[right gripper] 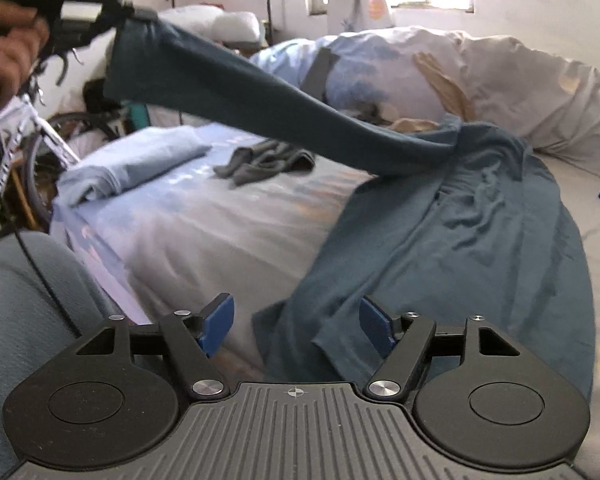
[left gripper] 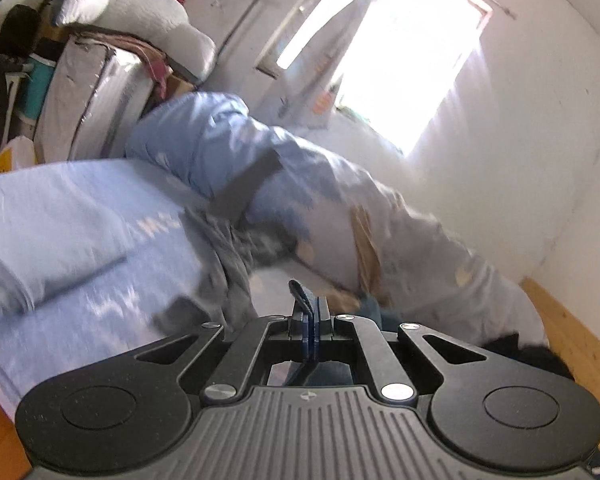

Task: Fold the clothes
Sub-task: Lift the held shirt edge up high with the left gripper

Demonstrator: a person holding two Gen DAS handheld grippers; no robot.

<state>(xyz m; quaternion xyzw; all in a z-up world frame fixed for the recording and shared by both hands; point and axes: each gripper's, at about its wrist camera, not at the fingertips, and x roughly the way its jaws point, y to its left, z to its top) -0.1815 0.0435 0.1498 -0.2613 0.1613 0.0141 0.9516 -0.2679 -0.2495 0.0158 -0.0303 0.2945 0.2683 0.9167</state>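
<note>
My left hand-held gripper (left gripper: pixel 311 322) is clamped on the cuff of a dark teal long-sleeved shirt (right gripper: pixel 440 248); from its own camera I see only a small loop of that cloth pinched between the blue pads (left gripper: pixel 305 330). The right wrist view gives me the rest: the same gripper sits high at the upper left (right gripper: pixel 100 12), my hand (right gripper: pixel 8 40) behind it, with the sleeve (right gripper: pixel 260 100) stretched taut, running down and to the right into the shirt's shoulder. The shirt's body lies on the bed (right gripper: pixel 204 236), its long axis running from the near edge, where the hem lies, away toward the crumpled duvet (right gripper: pixel 500 80) along the far side. My right hand-held gripper (right gripper: pixel 296 326) hangs with its jaws apart over that hem, one pad (right gripper: pixel 374 326) beside the cloth, gripping nothing. Toward the left end of the bed lie a folded light-blue cloth (right gripper: pixel 140 164) and, just beside it, a crumpled grey garment (right gripper: pixel 264 162).
</note>
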